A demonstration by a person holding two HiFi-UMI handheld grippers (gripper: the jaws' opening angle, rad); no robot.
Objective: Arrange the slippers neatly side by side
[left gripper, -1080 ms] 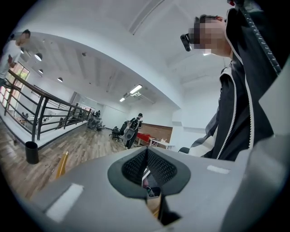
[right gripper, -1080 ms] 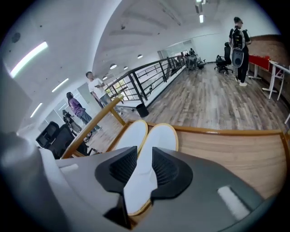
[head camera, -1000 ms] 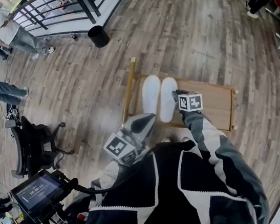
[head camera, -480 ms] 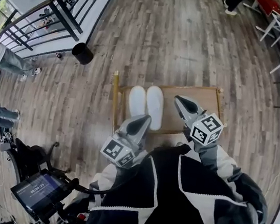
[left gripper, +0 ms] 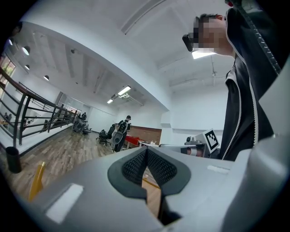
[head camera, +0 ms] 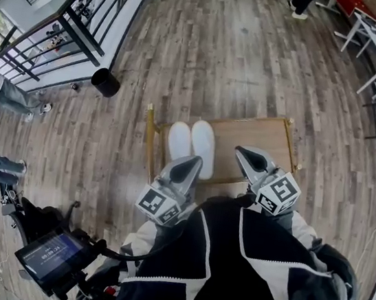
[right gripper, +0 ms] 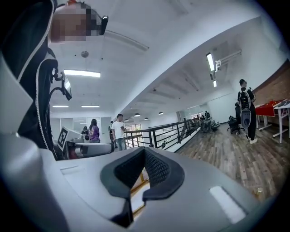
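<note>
The left gripper (head camera: 187, 166) and the right gripper (head camera: 251, 158) both point level, fingers clenched together with nothing between them; the two white slippers (head camera: 202, 148) lie side by side, close together, on the wooden bench (head camera: 262, 139), below and just ahead of the left fingers, left of the right fingers; neither gripper touches them.

Black jacket (head camera: 263, 260), white angular panels

A wood-plank floor (head camera: 255, 65) runs beside a black railing (head camera: 80, 27) and bin (head camera: 105, 82)
</note>
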